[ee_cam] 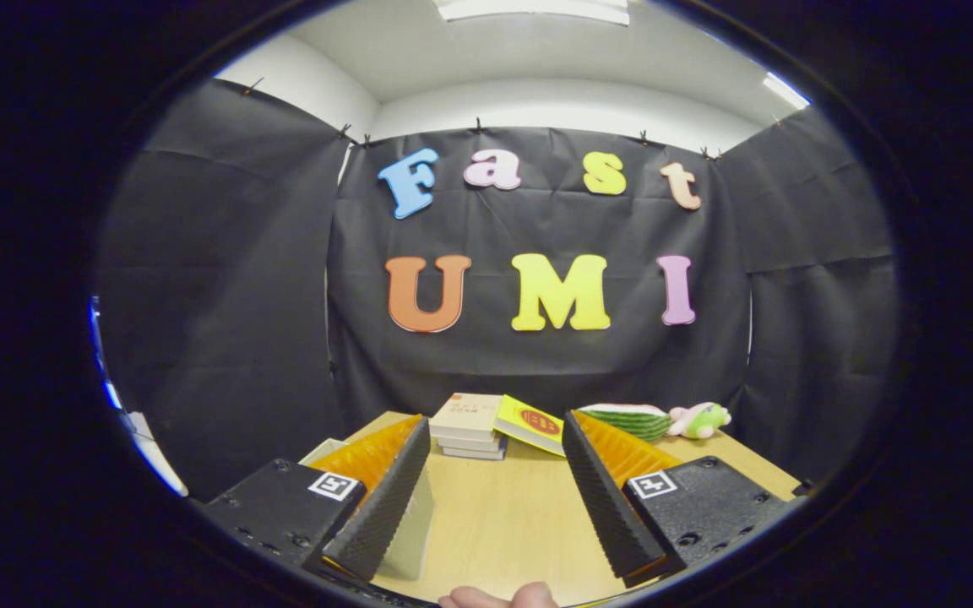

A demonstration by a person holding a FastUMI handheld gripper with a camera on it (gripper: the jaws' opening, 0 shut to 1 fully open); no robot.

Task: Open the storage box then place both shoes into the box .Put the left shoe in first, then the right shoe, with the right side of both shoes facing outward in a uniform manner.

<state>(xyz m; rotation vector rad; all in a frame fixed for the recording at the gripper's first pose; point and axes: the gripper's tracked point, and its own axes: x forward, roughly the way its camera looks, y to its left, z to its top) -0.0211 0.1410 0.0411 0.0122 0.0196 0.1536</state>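
— Where are your tongs (495, 498) right now?

— Held level above the table (503, 515), fingers spread wide with nothing between them but bare wood. A fingertip (495, 598) peeks in just below.

— And the box, the shoes?

— I can't place them from here. Beyond the fingers lie a stack of books (470, 426), a yellow booklet (530, 424) and a plush toy (660, 420) by the cloth wall. A pale edge (410, 532) sits under my left finger — I can't tell what it is.

— So which way to turn?

— Probably downward or sideways, I'd guess.
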